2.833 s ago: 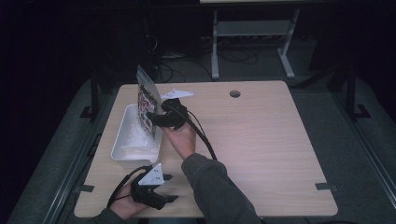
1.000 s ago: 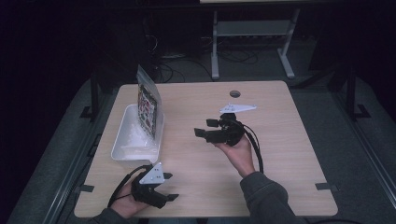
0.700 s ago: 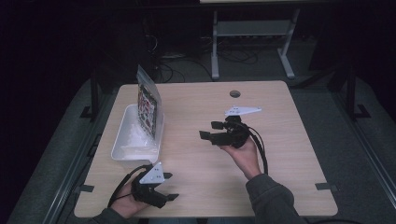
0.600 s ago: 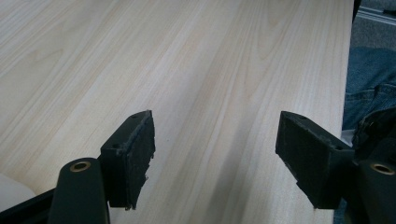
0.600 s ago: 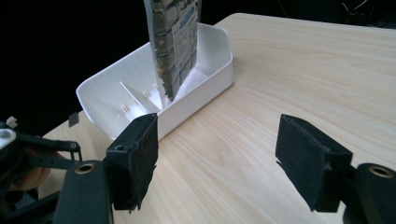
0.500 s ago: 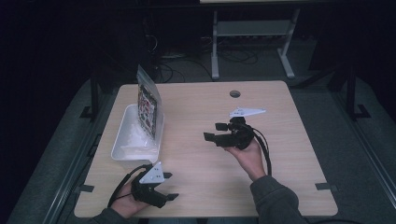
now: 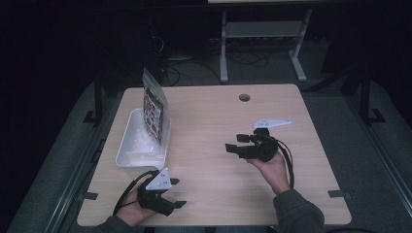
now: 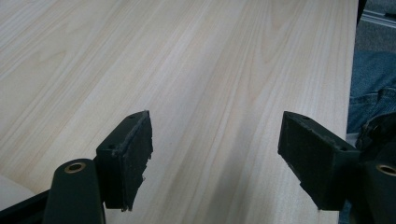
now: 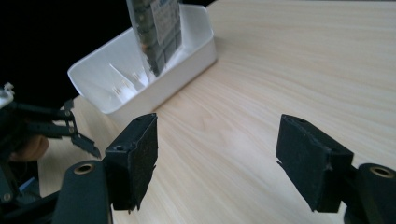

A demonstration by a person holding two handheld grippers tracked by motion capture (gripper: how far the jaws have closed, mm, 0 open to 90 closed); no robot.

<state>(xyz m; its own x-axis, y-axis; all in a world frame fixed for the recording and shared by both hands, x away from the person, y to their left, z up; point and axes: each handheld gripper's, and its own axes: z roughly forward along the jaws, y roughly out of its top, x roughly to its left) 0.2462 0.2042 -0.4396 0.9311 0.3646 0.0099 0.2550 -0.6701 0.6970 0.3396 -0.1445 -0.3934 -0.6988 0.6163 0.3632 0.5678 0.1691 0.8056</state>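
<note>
Table: one light wooden table [image 7: 204, 126], with a round hole [image 7: 244, 97] near its far edge.
Tub: one white plastic tub [image 7: 132, 141] sits on the table's left side, near that edge; your right gripper view shows it too [image 9: 196, 37].
Packet: one clear packet with a printed, patterned face [image 7: 153, 110] stands upright in the far end of the tub, leaning against its right wall and rising well above the rim. Your right gripper view shows its lower part [image 9: 156, 32] inside the tub.
Grippers: two, one in each of your hands.
Left gripper: you hold it [image 7: 176, 193] at the near left corner of the table, just in front of the tub, with its jaws pointing right along the near edge. Its jaws stand wide apart with nothing between them, bare wood beneath [image 8: 212, 135].
Right gripper: you hold it [image 7: 236, 143] above the right half of the table, well apart from the tub, jaws pointing left toward it. Its jaws also stand wide apart and hold nothing [image 9: 215, 140].
Hands: two; your left hand [image 7: 128, 211] at the near edge, your right hand [image 7: 272, 167] under its gripper.
Cables: one black cable trails from each gripper, two in all.
Other: blue denim [image 8: 373, 84] shows beyond the table edge in your left gripper view.
</note>
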